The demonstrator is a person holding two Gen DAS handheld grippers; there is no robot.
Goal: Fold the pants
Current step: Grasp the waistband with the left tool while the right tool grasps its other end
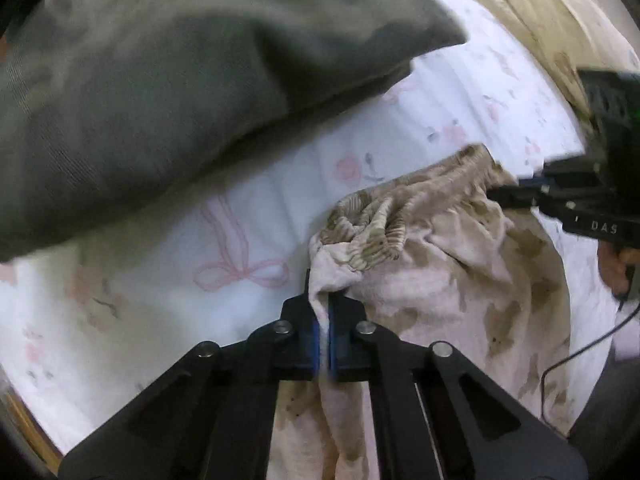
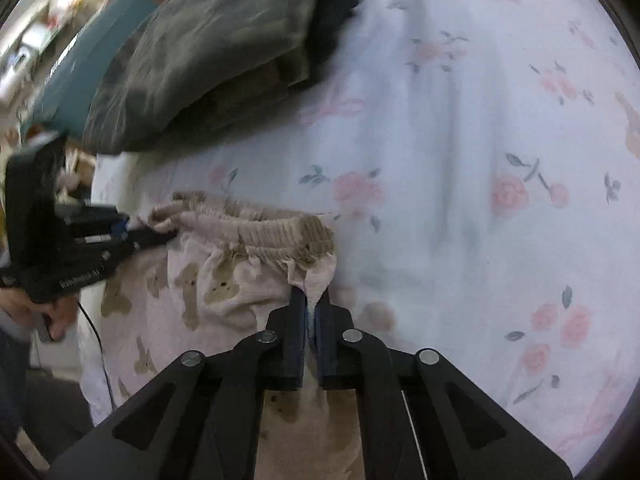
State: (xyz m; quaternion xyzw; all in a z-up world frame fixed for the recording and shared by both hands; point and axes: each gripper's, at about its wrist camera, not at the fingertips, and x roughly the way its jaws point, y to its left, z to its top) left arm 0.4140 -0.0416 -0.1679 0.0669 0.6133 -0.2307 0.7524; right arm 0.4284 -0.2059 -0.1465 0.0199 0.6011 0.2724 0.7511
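Note:
The pants [image 1: 452,280] are pale pink with brown animal prints and a gathered elastic waistband [image 1: 384,212]. My left gripper [image 1: 325,308] is shut on one end of the waist, the cloth pinched between its blue pads. In the right wrist view my right gripper [image 2: 311,300] is shut on the other end of the pants [image 2: 224,280], just below the waistband [image 2: 260,228]. Each gripper shows in the other's view: the right one [image 1: 512,192] and the left one [image 2: 148,232]. The waistband is stretched between them over the bed; the legs hang down toward me.
A white bedsheet [image 2: 460,160] with pink roses and bows covers the bed [image 1: 248,208]. A folded olive-grey garment pile [image 1: 160,92] lies at the far left, also in the right wrist view [image 2: 216,52]. A beige blanket [image 1: 560,20] lies at the far right. A wooden bed edge [image 1: 24,420] shows lower left.

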